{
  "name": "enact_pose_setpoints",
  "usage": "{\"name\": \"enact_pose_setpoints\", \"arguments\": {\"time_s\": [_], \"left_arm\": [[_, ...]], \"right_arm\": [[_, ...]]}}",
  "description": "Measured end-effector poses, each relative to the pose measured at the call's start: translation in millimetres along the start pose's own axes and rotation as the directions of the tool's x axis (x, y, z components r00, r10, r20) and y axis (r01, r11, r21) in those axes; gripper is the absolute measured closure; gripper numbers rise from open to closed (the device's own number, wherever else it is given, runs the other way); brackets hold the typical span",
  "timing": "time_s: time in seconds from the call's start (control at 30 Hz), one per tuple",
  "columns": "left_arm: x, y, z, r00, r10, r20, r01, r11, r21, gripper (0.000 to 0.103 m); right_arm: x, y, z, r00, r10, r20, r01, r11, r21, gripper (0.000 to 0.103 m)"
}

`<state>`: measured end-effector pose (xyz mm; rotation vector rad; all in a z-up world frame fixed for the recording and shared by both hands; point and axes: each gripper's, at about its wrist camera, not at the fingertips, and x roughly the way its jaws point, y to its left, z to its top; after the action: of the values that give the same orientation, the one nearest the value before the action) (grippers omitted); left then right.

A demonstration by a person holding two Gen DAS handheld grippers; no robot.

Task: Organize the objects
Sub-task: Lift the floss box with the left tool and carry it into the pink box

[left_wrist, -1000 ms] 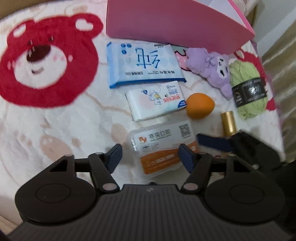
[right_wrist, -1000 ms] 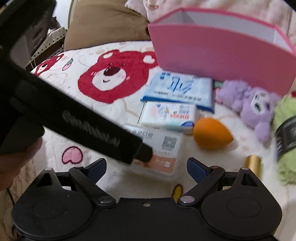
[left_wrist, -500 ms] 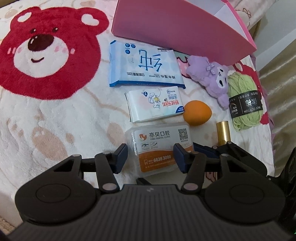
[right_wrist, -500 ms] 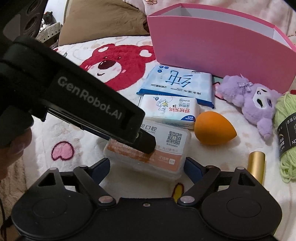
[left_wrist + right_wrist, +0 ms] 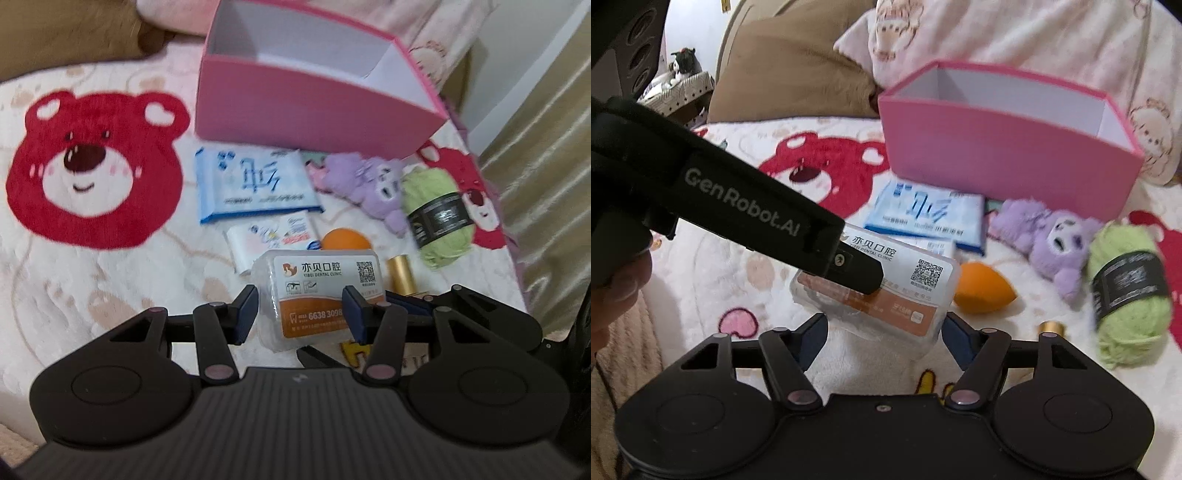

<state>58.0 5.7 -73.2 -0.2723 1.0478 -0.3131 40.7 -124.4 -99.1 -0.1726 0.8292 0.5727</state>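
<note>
A clear plastic box (image 5: 317,280) with an orange and white dental label hangs tilted above the bear blanket. My left gripper (image 5: 300,314) has its jaws closing on the box. One pad is at the box's left edge and the other lies over the label. In the right wrist view that left finger (image 5: 820,240) crosses the top of the box (image 5: 923,273). My right gripper (image 5: 884,328) is also closing, with its pads at the box's near corners. The open pink box (image 5: 295,103) (image 5: 997,155) stands behind, showing white walls inside.
Lying in front of the pink box are a blue wipes pack (image 5: 255,184), a small tissue pack (image 5: 266,240), an orange sponge (image 5: 982,291), a purple plush (image 5: 1052,236), green yarn (image 5: 1126,284) and a gold tube (image 5: 400,273). A brown cushion (image 5: 790,66) lies at the back left. The bed's edge runs along the right.
Both grippers narrowed onto the plastic box and rose. The box came up off the blanket and now hides part of the orange sponge. The pink box's inside came into view.
</note>
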Motion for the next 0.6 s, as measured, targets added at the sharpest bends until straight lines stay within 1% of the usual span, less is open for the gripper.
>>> {"name": "enact_pose_setpoints", "arguments": {"time_s": [0.2, 0.33, 0.5, 0.6], "left_arm": [[-28, -21, 14, 0.999, -0.013, 0.033, 0.011, 0.998, 0.061, 0.055], [-47, -40, 31, 0.998, -0.021, 0.054, 0.016, 0.994, 0.105, 0.055], [-69, -60, 65, 0.996, -0.033, 0.087, 0.020, 0.989, 0.144, 0.055], [-73, -69, 89, 0.994, -0.036, 0.107, 0.019, 0.988, 0.153, 0.055]], "right_arm": [[-33, 0, 18, 0.999, -0.038, 0.033, 0.039, 0.999, -0.019, 0.030], [-52, -6, 41, 0.998, -0.049, 0.048, 0.051, 0.998, -0.033, 0.030], [-71, -22, 75, 0.996, -0.053, 0.071, 0.056, 0.997, -0.044, 0.030], [-75, -35, 95, 0.995, -0.057, 0.083, 0.060, 0.997, -0.042, 0.030]]}}
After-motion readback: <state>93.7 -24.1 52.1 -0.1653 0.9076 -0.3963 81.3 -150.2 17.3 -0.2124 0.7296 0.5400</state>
